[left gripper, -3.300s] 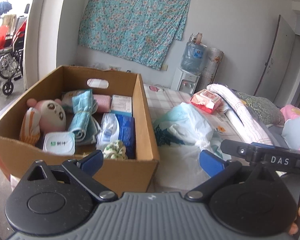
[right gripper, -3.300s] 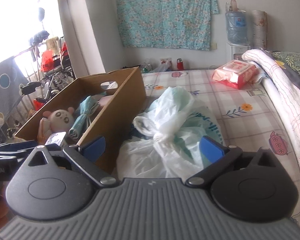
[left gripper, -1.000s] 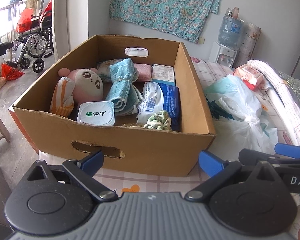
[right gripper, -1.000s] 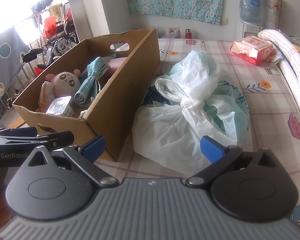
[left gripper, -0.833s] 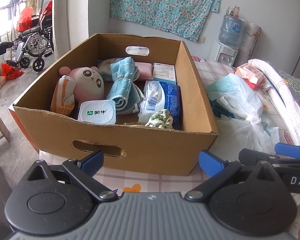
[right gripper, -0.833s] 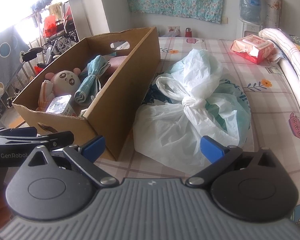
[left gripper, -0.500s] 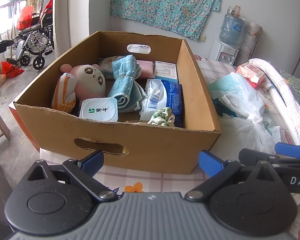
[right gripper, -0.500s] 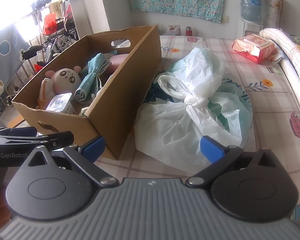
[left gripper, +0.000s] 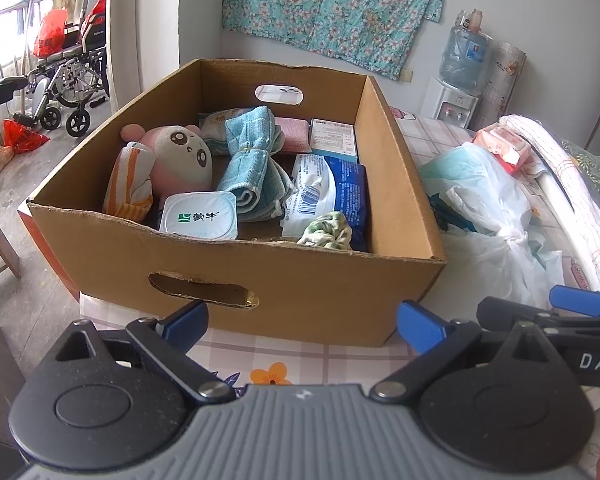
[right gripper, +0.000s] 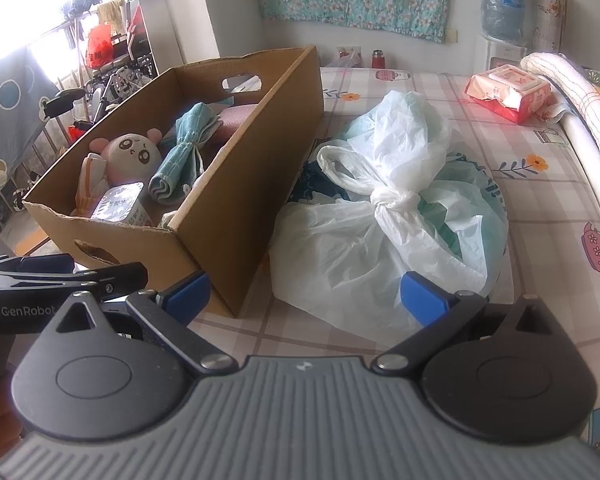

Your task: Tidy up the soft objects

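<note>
A cardboard box [left gripper: 300,292] stands on the bed and holds a pink plush toy [left gripper: 180,158], a rolled blue towel [left gripper: 248,164], an orange striped cloth [left gripper: 126,184], a green floral scrunchie [left gripper: 326,232], a blue-white pack [left gripper: 328,192] and a yogurt cup [left gripper: 198,216]. The box also shows in the right wrist view [right gripper: 256,152]. A knotted white plastic bag [right gripper: 388,216] lies right of the box. My left gripper [left gripper: 302,322] is open and empty in front of the box. My right gripper [right gripper: 304,292] is open and empty in front of the bag.
A pink wipes pack [right gripper: 508,88] and a rolled quilt [right gripper: 572,96] lie at the bed's far right. A water dispenser [left gripper: 456,84] stands by the back wall. A wheelchair [left gripper: 64,84] stands on the floor at left, past the bed's edge.
Both grippers have risen and tilted down a little, so the box's inside shows more fully. Both stay open and empty.
</note>
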A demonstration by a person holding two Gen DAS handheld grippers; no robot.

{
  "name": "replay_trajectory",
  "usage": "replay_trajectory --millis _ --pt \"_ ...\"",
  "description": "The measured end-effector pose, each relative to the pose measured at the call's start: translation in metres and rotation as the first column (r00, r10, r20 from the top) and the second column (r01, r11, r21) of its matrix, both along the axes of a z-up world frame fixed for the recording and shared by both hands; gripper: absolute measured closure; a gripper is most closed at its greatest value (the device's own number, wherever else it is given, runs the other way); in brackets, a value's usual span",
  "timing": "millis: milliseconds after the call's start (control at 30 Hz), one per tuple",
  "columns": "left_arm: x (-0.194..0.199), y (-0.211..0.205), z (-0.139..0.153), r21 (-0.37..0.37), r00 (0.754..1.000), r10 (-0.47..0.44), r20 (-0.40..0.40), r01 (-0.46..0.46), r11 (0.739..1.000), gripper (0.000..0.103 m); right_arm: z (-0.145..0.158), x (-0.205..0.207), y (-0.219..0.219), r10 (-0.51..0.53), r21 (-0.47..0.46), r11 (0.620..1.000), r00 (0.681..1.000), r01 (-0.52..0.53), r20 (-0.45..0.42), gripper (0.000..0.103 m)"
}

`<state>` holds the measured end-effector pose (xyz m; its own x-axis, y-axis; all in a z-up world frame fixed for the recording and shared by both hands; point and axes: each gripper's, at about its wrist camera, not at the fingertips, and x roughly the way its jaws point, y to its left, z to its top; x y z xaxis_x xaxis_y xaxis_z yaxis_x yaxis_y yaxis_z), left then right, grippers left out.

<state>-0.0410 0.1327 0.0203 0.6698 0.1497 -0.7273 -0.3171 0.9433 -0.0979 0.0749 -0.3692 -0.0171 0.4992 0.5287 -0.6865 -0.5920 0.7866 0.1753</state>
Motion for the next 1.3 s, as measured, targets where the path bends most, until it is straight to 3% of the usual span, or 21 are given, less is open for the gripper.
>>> replay_trajectory --millis 1300 --pt "-0.0008 0.0018 -0.0028 -0.002 1.0 0.0 -0.005 0.0 1.0 0.002 -0.0024 0.0009 0.001 0.0 0.0 1.0 1.0 0.0 -0.007 0.001"
